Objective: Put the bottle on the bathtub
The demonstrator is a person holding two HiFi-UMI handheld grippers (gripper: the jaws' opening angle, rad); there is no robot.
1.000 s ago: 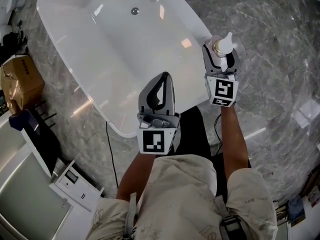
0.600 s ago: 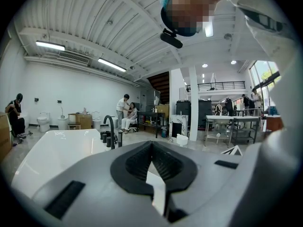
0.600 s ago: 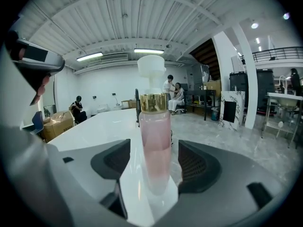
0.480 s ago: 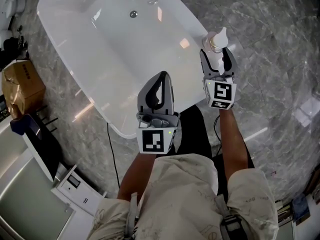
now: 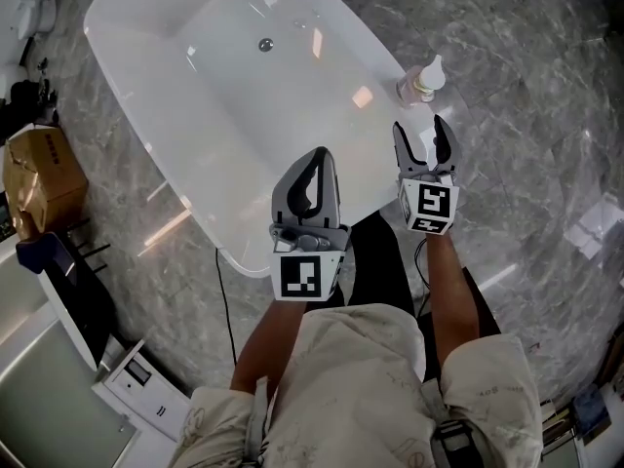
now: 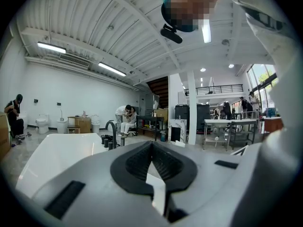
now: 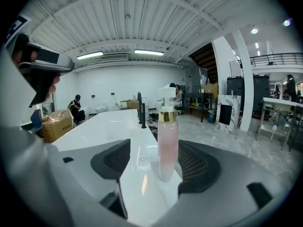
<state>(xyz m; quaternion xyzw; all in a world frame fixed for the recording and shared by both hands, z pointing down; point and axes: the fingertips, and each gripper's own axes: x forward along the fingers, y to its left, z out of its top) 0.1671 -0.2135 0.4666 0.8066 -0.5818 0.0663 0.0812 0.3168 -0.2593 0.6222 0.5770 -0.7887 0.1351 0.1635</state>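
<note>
Grey marble floor (image 5: 526, 86) surrounds the white bathtub (image 5: 132, 27). The pink bottle (image 5: 426, 78) stands upright on its rim. Your right gripper (image 5: 419, 136) sits just short of it, jaws spread wide and touching nothing. Your left gripper (image 5: 319, 159) hovers over the tub, jaws pressed together and empty.

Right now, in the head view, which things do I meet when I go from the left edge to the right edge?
cardboard box → left gripper → right gripper
</note>
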